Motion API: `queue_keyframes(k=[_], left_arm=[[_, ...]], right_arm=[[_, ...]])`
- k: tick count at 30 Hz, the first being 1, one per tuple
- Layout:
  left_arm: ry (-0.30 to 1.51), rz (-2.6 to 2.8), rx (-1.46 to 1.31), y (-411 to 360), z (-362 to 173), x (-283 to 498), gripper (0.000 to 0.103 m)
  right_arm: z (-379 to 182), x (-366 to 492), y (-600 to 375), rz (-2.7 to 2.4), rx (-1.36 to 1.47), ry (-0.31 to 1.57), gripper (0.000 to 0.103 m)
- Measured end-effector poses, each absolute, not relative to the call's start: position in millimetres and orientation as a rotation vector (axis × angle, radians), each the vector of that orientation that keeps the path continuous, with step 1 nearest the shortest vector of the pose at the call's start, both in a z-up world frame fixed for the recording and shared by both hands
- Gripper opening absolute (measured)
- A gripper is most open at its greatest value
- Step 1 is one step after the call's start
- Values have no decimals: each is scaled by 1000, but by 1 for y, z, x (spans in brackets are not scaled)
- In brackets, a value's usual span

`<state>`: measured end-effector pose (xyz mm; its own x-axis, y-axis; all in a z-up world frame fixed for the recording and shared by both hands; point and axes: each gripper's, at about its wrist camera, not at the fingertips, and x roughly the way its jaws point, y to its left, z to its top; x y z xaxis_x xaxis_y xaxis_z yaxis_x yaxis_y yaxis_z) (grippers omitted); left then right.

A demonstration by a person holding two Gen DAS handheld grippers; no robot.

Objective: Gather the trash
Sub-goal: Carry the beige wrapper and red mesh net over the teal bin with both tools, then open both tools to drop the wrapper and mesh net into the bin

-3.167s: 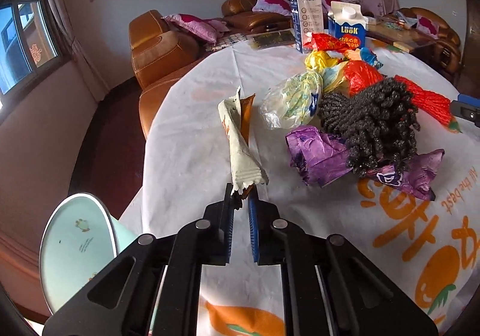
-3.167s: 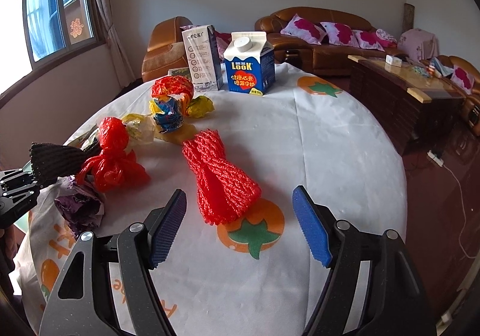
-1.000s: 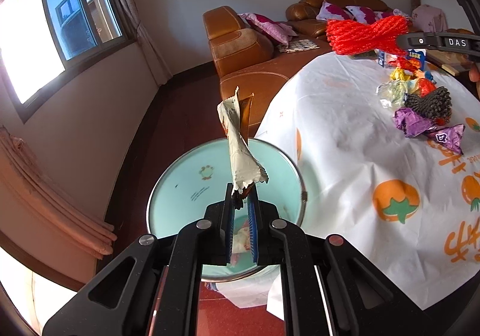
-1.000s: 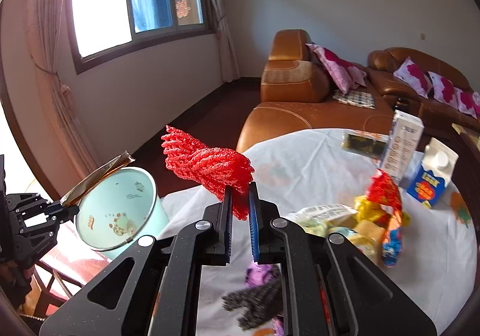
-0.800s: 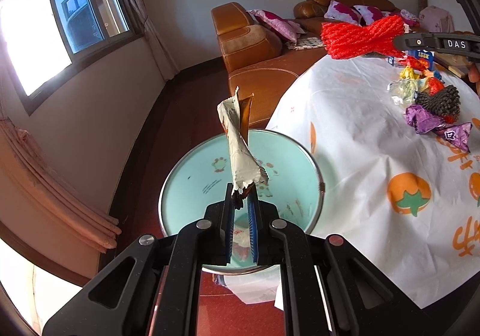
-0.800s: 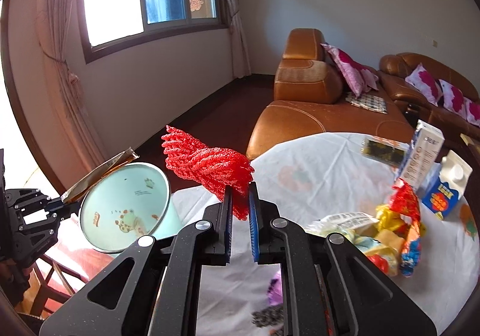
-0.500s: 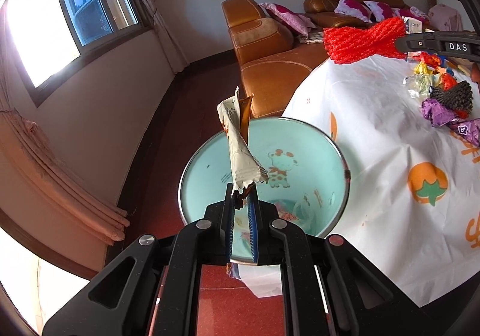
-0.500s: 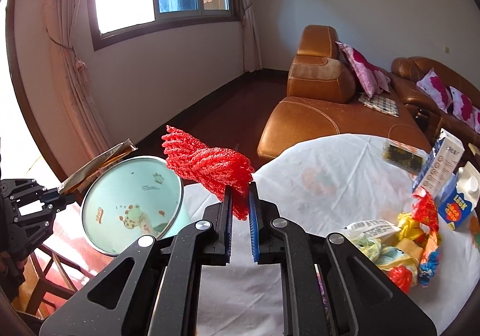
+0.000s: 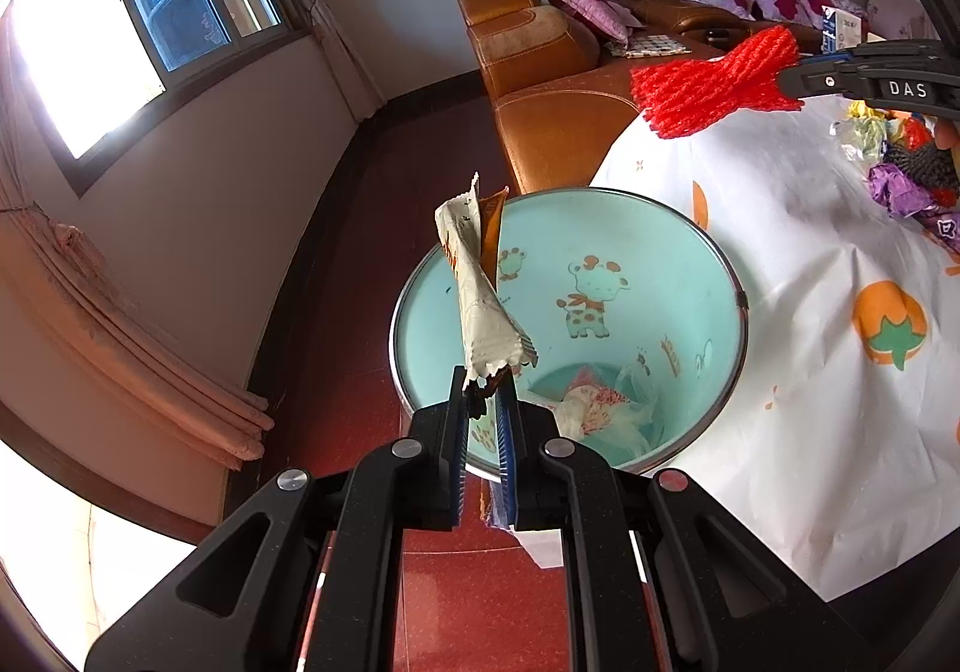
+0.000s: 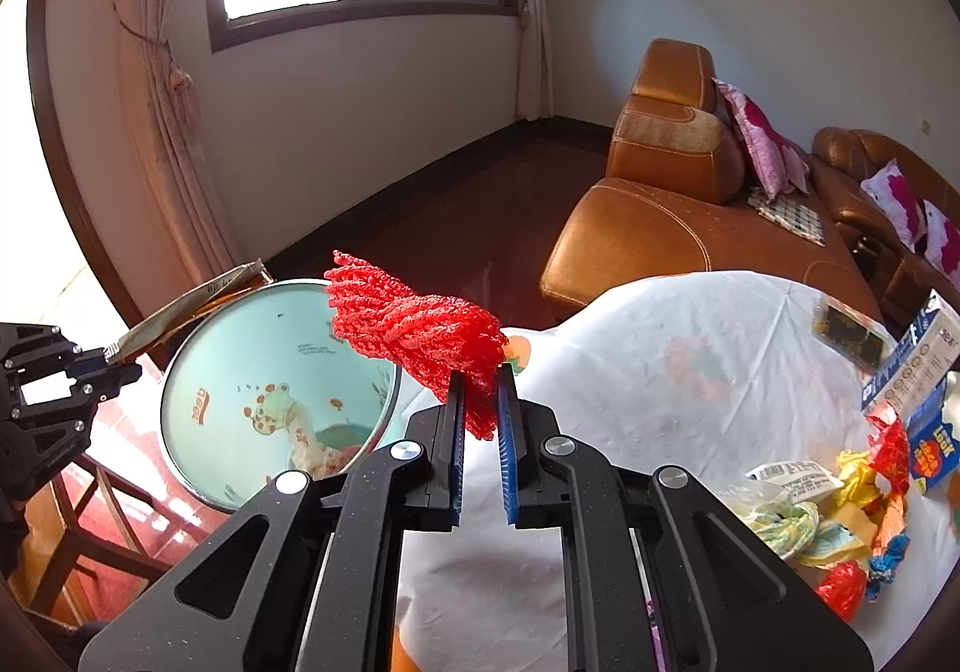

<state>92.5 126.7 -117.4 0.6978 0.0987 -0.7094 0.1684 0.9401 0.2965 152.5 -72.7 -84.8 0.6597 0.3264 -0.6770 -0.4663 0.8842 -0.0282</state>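
Note:
My left gripper is shut on the end of a cream and brown snack wrapper, which sticks up over the near side of a mint-green trash bin. The bin holds some crumpled wrappers at its bottom. My right gripper is shut on a bundle of red mesh netting, held above the table edge just right of the bin. The left gripper with its wrapper shows at the bin's far left. The red netting also hangs over the table in the left wrist view.
A round table with a white cloth printed with orange fruit stands beside the bin. Several wrappers and bags and two cartons lie on it. A brown leather sofa stands behind; a wooden stool is under the bin.
Both grippers have moved toward the bin and slightly down; it is now larger and more central in both views. The wrapper and red netting stay gripped.

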Motion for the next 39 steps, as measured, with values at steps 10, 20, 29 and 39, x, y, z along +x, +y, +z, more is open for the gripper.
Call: queue_keyframes(k=[10, 20, 29, 39], left_arm=[[807, -42, 364, 126, -117, 95, 9], [814, -48, 368, 125, -117, 97, 9], [814, -50, 365, 126, -116, 97, 10], [803, -34, 363, 125, -115, 97, 33]], right_arm=[[-93, 153, -59, 472, -236, 740, 11], [-93, 152, -55, 484, -244, 740, 11], [-93, 149, -50, 495, -260, 737, 11], [-99, 149, -35, 539, -283, 744, 15]])
